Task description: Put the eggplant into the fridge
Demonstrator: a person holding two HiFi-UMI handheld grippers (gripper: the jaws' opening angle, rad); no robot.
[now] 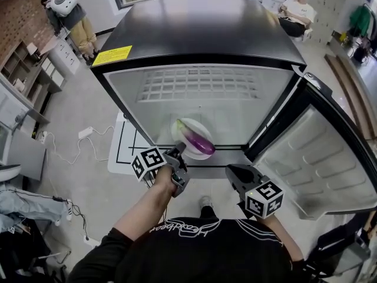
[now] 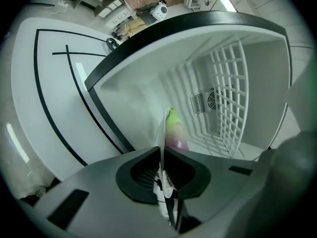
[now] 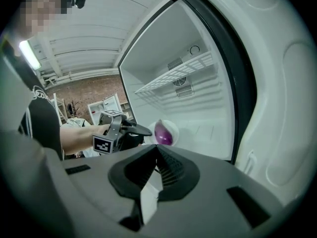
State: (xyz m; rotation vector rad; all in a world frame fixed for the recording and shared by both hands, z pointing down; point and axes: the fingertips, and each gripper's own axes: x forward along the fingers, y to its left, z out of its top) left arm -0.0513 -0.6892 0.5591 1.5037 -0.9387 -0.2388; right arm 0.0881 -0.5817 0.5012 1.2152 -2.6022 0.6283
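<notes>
Left gripper (image 1: 179, 150) clamps the white plate's (image 1: 187, 128) rim, and the eggplant (image 1: 200, 143) lies on it inside the open fridge (image 1: 200, 34), its near end hidden behind the jaws. Right gripper (image 1: 237, 173) hangs outside, jaws together, empty.

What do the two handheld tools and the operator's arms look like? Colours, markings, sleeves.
The left tool and the right tool are dark grey with black ribbed pads. Each carries a white cube printed with black square markers. The person wears a black short-sleeved top with white lettering.
</notes>
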